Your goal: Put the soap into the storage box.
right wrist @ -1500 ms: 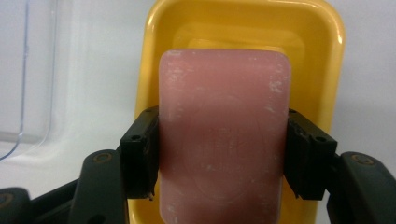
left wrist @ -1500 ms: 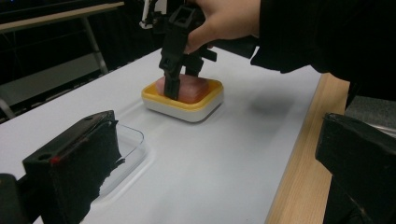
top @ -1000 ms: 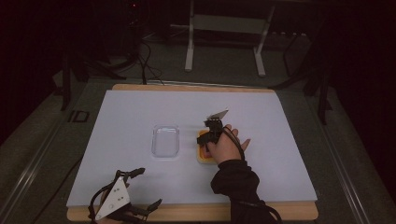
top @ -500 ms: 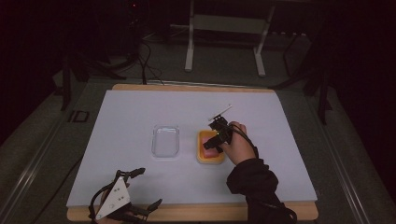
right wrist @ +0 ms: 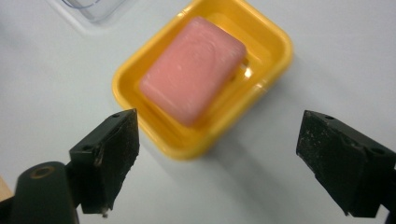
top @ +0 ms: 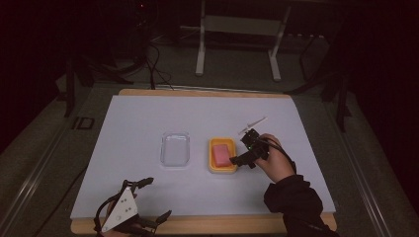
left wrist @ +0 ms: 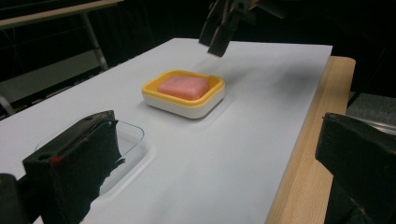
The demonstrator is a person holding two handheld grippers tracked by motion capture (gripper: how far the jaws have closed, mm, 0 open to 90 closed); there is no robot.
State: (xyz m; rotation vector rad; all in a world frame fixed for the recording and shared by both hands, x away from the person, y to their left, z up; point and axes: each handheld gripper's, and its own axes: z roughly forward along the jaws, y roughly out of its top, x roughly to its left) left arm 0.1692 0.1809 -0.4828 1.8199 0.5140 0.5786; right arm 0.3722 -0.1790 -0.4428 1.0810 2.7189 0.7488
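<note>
The pink soap bar (top: 222, 154) lies flat inside the yellow soap dish (top: 211, 148), set at a slant to the dish walls in the right gripper view. The dish sits on the white sheet (top: 138, 123) that covers the desk (top: 207, 92), a little right of the sheet's middle. In the left gripper view, the dish shows a yellow upper rim over a white base.

Just left of the dish, apart from it, a clear plastic lid (top: 175, 148) lies flat on the sheet.

The right gripper (top: 243, 159) hangs just beside the right edge of the dish, held in the person's right hand (top: 273, 160), with a dark sleeve (top: 294, 200) behind it. Its jaws have just been opening and stand spread wide. Nothing is between them; in the right gripper view the soap and dish lie beyond the jaw tips, untouched. A cable loops from the gripper over the hand.

The left gripper (top: 157, 199) rests at the near edge of the desk, well apart from the dish and lid, with its grey three-cornered plate (top: 120, 211) on top. Its jaws stand spread, with nothing between them. They point toward the lid and the dish.

Beyond the desk, a metal stand (top: 237, 44) and loose cables (top: 148, 59) are on the dark floor.
</note>
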